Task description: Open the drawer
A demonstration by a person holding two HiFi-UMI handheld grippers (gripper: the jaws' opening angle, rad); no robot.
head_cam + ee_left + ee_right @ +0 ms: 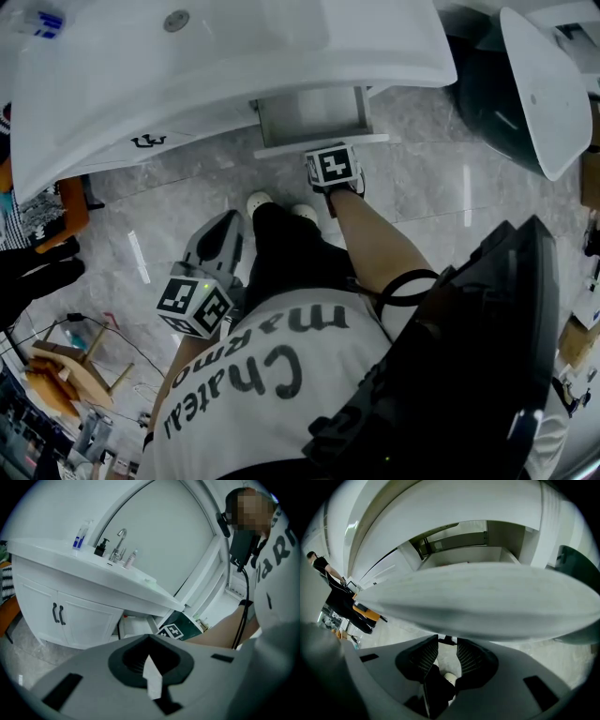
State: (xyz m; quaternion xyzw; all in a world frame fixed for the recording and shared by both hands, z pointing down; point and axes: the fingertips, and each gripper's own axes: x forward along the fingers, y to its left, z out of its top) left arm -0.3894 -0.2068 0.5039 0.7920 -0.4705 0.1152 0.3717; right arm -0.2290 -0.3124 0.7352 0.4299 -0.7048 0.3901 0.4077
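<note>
White drawer stands open, upper centre, front blurred above right gripper, jaws narrowly apart; left gripper closed, empty

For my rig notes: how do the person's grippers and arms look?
Each gripper is a light grey plastic shell carrying a white cube with black square markers: left gripper, right gripper. The right one's pads are black and ribbed. The person wears a white T-shirt with dark lettering; a thin black cable loops round the bare right arm.
</note>
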